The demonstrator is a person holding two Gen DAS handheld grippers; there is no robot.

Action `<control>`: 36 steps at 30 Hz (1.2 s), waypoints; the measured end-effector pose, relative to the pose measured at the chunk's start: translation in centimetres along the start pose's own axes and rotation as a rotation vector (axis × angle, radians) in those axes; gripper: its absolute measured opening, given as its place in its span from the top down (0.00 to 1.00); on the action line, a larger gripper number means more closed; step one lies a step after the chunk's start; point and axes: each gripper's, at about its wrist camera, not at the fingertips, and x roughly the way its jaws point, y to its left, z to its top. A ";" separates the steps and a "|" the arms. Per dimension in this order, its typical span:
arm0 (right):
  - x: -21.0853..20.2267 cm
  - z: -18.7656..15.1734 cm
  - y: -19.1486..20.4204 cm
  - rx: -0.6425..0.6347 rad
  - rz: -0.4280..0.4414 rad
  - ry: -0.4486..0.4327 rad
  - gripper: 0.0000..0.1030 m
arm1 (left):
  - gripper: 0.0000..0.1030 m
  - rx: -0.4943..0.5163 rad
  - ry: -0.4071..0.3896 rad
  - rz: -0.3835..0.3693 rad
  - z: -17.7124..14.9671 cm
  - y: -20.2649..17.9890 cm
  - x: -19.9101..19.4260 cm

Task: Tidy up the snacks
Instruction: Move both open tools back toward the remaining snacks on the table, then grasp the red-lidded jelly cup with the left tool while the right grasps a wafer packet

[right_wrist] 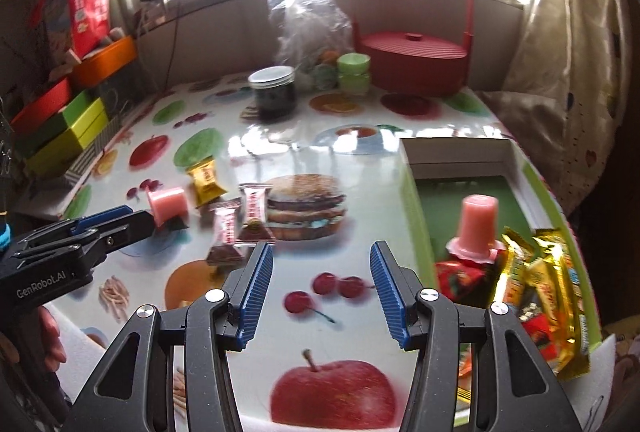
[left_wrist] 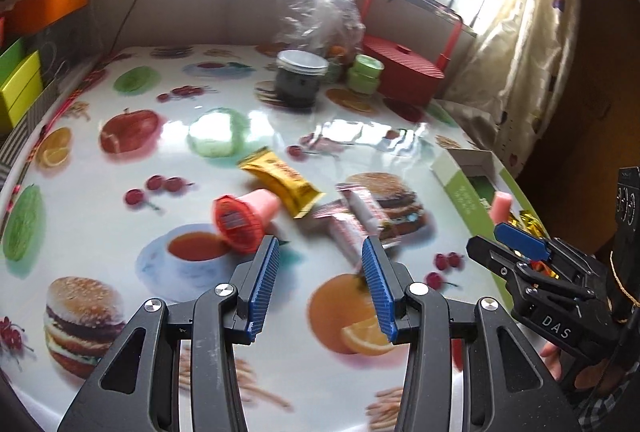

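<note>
On the fruit-print table (left_wrist: 168,167), a pink jelly cup (left_wrist: 244,218) lies on its side, just ahead and left of my left gripper (left_wrist: 320,244). That gripper is open with nothing between its pads. A yellow snack packet (left_wrist: 280,179) and two pink-white wrapped candies (left_wrist: 356,216) lie beside the cup. My right gripper (right_wrist: 320,248) is open and empty above the table, left of the green-lined box (right_wrist: 456,141). The box holds an upright jelly cup (right_wrist: 476,228) and gold packets (right_wrist: 552,292). The left gripper (right_wrist: 136,218) appears at the left edge of the right wrist view.
At the table's far side stand a dark jar with a silver lid (left_wrist: 300,79), small green jars (left_wrist: 366,71), a red lidded basket (left_wrist: 404,67) and a clear plastic bag (left_wrist: 316,3). Coloured boxes (left_wrist: 20,87) line the left edge. A curtain (left_wrist: 520,51) hangs on the right.
</note>
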 end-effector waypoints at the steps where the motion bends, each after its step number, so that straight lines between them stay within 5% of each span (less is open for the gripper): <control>1: 0.2 0.1 0.3 -0.007 0.004 0.004 0.51 | 0.57 -0.011 -0.001 0.004 0.0 0.6 0.0; 15: 4.3 1.5 4.9 -0.091 0.085 0.055 0.51 | 0.57 -0.092 -0.003 0.057 0.0 6.0 0.3; 22: 6.1 1.4 6.9 -0.146 0.114 0.084 0.51 | 0.56 -0.083 0.014 0.032 0.1 6.8 1.3; 25: 6.8 1.2 7.3 -0.160 0.115 0.099 0.52 | 0.47 -0.072 0.019 0.016 0.3 6.6 1.8; 36: 8.5 1.1 7.5 -0.163 0.109 0.126 0.56 | 0.47 -0.043 0.032 -0.033 1.6 6.0 3.9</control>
